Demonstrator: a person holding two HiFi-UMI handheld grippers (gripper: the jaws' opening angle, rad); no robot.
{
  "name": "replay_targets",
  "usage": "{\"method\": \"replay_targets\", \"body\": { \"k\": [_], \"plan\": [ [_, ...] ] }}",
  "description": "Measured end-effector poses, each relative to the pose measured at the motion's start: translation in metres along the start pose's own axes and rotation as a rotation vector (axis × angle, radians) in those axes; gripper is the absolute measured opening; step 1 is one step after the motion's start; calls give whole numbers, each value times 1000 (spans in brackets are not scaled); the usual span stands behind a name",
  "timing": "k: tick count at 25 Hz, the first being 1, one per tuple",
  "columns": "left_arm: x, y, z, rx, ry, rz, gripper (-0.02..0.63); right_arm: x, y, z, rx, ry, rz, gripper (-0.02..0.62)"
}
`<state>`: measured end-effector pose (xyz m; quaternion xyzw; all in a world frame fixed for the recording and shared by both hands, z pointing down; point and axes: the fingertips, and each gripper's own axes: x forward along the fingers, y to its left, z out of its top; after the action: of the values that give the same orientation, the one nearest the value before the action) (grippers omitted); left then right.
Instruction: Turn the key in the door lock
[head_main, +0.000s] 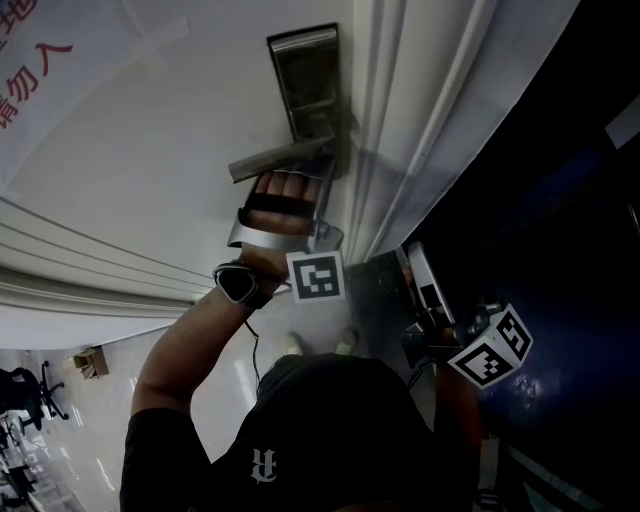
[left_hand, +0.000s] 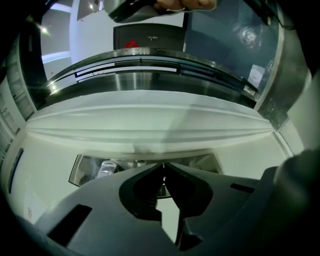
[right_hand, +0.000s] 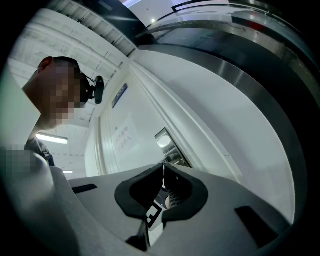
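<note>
While my left gripper (left_hand: 163, 167) pressed its jaws together at the lock (left_hand: 90, 170) and my right gripper (right_hand: 163, 171) idled likewise, I saw no key; small, stiff, slick, I judged: pinch its bow.

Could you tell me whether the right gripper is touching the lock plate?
Apart: the head view shows the right gripper low, clear of the lock plate.

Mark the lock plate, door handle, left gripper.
lock plate (head_main: 305, 85): head view, plate's middle.
door handle (head_main: 280, 158): head view, mid-lever.
left gripper (left_hand: 163, 166): left gripper view, between the shut fingertips.
</note>
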<state>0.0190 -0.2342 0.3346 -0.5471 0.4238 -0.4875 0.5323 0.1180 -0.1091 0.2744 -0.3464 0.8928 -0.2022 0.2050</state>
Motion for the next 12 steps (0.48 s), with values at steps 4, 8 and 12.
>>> {"method": "replay_targets", "body": {
  "k": [4,8,12],
  "plan": [
    [0,0,0,-19,-28,3,14,2,0,-3,-1,9,-3,15],
    [-6,1,2,-54,-58,14,21,3,3,-6,-3,18,0,15],
    [-21,2,7,-114,-103,24,31,5,5,-6,-7,21,4,15]
  ]
}}
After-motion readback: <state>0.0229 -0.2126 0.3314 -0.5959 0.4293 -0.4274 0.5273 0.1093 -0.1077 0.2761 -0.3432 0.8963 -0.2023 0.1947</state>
